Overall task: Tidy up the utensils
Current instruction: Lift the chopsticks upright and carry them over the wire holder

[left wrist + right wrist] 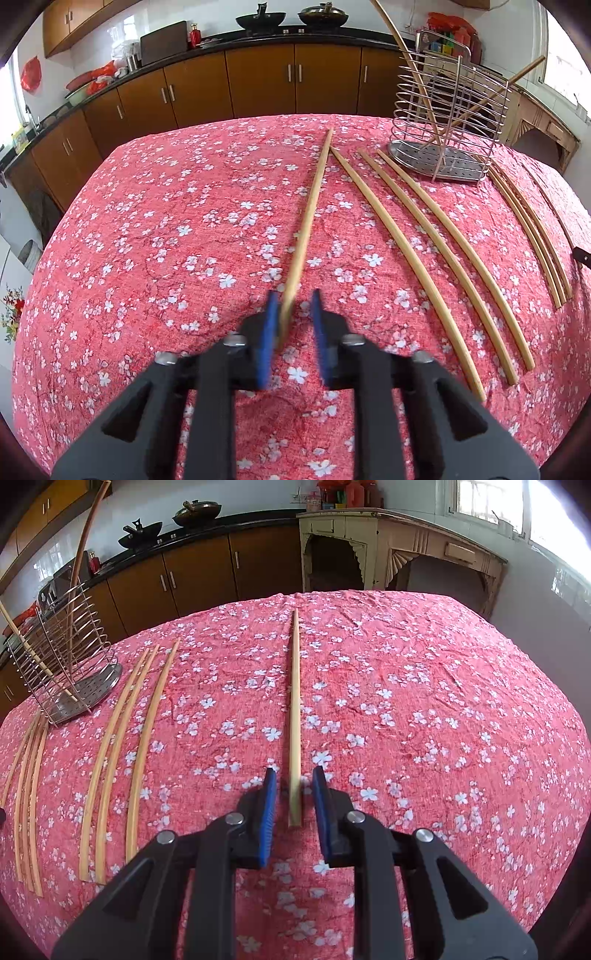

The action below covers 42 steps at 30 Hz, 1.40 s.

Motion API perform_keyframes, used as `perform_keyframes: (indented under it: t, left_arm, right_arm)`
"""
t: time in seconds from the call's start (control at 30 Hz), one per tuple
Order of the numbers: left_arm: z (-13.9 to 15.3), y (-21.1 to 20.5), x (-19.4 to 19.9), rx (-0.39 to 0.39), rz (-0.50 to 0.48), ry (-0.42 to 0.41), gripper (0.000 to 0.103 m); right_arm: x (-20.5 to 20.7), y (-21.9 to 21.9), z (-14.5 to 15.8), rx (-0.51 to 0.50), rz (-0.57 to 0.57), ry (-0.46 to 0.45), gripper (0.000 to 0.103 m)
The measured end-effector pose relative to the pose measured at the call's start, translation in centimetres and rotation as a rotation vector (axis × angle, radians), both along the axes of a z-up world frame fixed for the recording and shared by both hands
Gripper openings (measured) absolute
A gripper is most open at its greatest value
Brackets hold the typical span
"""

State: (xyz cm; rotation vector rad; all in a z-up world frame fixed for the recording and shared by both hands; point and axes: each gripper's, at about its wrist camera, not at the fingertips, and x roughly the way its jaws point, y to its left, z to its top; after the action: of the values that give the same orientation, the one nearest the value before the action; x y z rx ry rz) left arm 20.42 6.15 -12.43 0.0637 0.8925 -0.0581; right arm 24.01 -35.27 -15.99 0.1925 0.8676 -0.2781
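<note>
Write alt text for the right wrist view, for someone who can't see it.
The right gripper, open, straddles the near end of a chopstick lying on a red floral tablecloth. More chopsticks and a wire utensil holder sit at left.

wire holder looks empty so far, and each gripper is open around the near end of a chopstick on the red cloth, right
Not quite: the wire holder is not empty. The left wrist view shows two chopsticks already leaning inside it. The rest holds: the left gripper and right gripper are each open around a chopstick's near end on the red cloth.
</note>
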Motion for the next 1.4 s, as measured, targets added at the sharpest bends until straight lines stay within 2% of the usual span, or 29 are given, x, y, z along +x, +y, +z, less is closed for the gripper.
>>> perform_keyframes:
  t: [0.2, 0.27, 0.4, 0.57, 0.73, 0.93, 1.13, 1.4]
  left_arm:
    - [0.2, -0.1, -0.4, -0.008, -0.015, -0.008, 0.007]
    - [0.6, -0.1, -0.8, -0.013, -0.018, -0.034, 0.007]
    - [2.3, -0.1, -2.3, -0.009, -0.045, -0.126, 0.007]
    - [5.3, -0.1, -4.8, -0.003, -0.061, -0.285, 0.007]
    - [8.8, 0.2, -6.2, -0.034, -0.034, -0.437, 0.007]
    - [12.2, 0.5, -6.8, -0.067, 0.004, -0.572, 0.007]
    - [14.7, 1.1, -6.0, -0.106, 0.051, -0.634, 0.007]
    - [16.7, 1.5, -6.2, -0.143, 0.078, -0.692, 0.007]
  right_arm:
    - [-0.7, -0.6, 0.3, 0.021, -0.008, -0.033, 0.007]
    - [-1.2, -0.6, 0.9, -0.004, -0.008, -0.061, 0.007]
    - [-2.7, -0.3, 2.5, -0.047, -0.013, -0.137, 0.007]
    - [-4.5, 0.5, 5.8, -0.123, -0.015, -0.271, 0.007]
    - [-5.8, 1.1, 9.3, -0.152, -0.008, -0.389, 0.007]
    - [-6.0, 1.4, 12.9, -0.161, 0.008, -0.5, 0.007]
    - [-5.8, 1.4, 15.7, -0.137, 0.018, -0.574, 0.007]
    - [-6.5, 1.1, 19.1, -0.101, 0.034, -0.668, 0.007]
